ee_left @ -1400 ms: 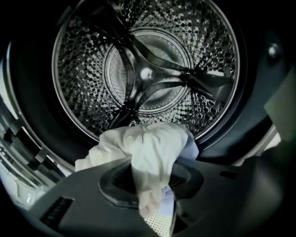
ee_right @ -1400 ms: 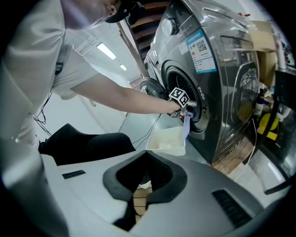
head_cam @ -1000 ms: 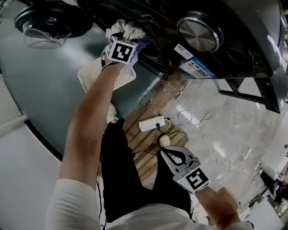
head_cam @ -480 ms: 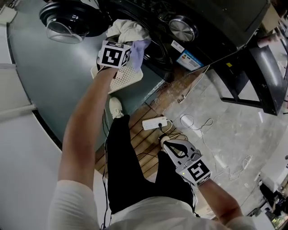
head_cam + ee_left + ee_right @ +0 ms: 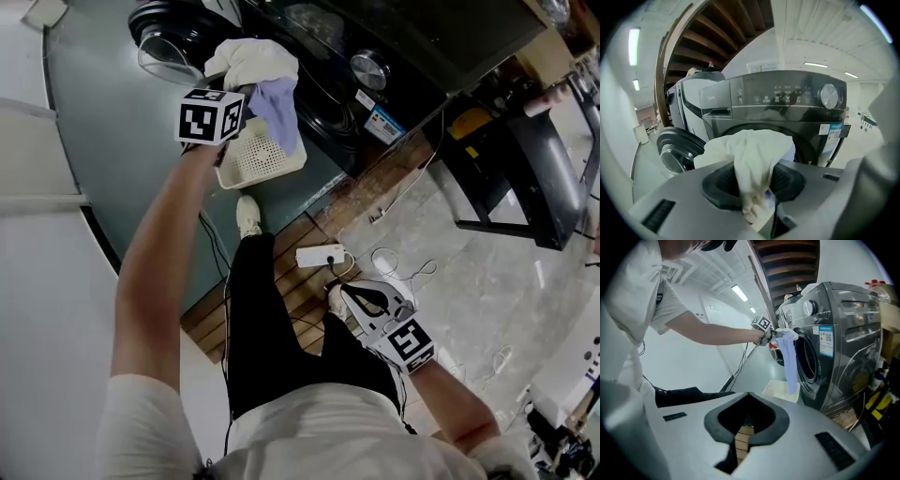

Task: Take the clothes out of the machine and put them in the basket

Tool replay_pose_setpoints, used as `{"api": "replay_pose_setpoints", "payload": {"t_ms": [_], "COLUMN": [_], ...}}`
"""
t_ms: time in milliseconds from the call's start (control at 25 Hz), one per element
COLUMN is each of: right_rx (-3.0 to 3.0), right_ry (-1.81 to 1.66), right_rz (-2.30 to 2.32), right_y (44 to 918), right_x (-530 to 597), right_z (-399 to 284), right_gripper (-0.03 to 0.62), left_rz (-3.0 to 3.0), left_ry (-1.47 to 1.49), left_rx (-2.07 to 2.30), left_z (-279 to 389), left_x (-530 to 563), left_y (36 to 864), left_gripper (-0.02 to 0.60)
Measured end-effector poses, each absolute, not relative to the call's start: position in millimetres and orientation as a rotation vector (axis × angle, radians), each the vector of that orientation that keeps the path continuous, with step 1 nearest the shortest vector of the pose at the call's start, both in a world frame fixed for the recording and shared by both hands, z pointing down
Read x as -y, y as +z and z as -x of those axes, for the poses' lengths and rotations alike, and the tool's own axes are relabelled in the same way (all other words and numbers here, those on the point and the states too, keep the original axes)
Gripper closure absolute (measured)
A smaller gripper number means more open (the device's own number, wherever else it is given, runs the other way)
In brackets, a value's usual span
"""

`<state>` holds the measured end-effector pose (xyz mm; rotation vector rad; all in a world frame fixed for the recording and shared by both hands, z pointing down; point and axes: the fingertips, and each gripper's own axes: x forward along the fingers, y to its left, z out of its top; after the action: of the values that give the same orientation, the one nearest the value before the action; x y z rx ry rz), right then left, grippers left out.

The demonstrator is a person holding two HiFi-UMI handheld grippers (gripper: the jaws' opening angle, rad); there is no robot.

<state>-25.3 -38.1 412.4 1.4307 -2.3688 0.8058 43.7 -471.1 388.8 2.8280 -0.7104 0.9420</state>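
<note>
My left gripper (image 5: 234, 94) is shut on a bundle of clothes: a white cloth (image 5: 255, 64) bunched on top and a lavender cloth (image 5: 278, 108) hanging down from it. The bundle hangs in front of the dark washing machine (image 5: 375, 47), above the cream perforated basket (image 5: 255, 157) on the floor. In the left gripper view the white cloth (image 5: 750, 154) fills the jaws. The right gripper view shows the lavender cloth (image 5: 789, 362) dangling over the basket (image 5: 780, 390). My right gripper (image 5: 341, 288) is low by the person's legs, shut, with nothing in it.
The round machine door (image 5: 169, 42) stands open at the left. A white power strip (image 5: 322, 256) and loose cables lie on wooden slats. A white shoe (image 5: 248, 216) stands beside the basket. A dark metal stand (image 5: 525, 159) is at the right.
My left gripper has lifted the clothes out of the drum mouth and up over the basket. The lavender cloth now hangs free. My right gripper has risen a little.
</note>
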Motion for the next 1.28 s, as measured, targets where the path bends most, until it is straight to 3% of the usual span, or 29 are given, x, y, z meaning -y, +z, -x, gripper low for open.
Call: {"api": "replay_pose_setpoints", "payload": {"t_ms": [520, 1280], "right_rx": [2.445, 2.465], "right_ry": [0.716, 0.738], "right_rz": [-1.299, -1.179], "right_y": [385.3, 396.0], "right_x": [45.2, 93.1], "right_z": [43.8, 80.5], "right_gripper": [0.591, 0.591], "left_rz": [-2.792, -2.679], "left_ry": [0.826, 0.828], "left_rx": [0.891, 1.030], "left_z": [46.2, 134.8], "left_x": [476.1, 507.4], "left_y": [305.4, 359.4], "left_gripper": [0.451, 0.449]}}
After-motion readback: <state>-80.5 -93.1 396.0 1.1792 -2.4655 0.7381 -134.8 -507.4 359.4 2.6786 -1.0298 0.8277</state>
